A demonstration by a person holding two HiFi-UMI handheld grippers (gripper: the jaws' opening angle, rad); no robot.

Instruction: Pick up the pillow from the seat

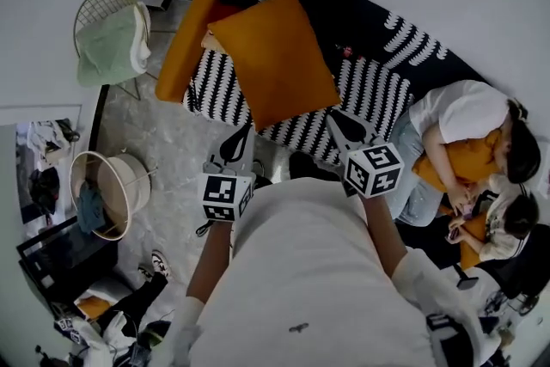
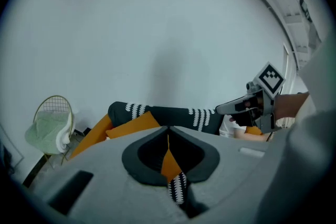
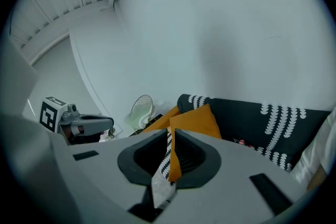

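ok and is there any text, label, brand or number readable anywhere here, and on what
No readable words or numbers anywhere.
Left marker cube and right marker cube: black-and-white square patterns only, no letters.
White shirt: a small dark mark, too small to read.
Sofa: white pattern, no text.
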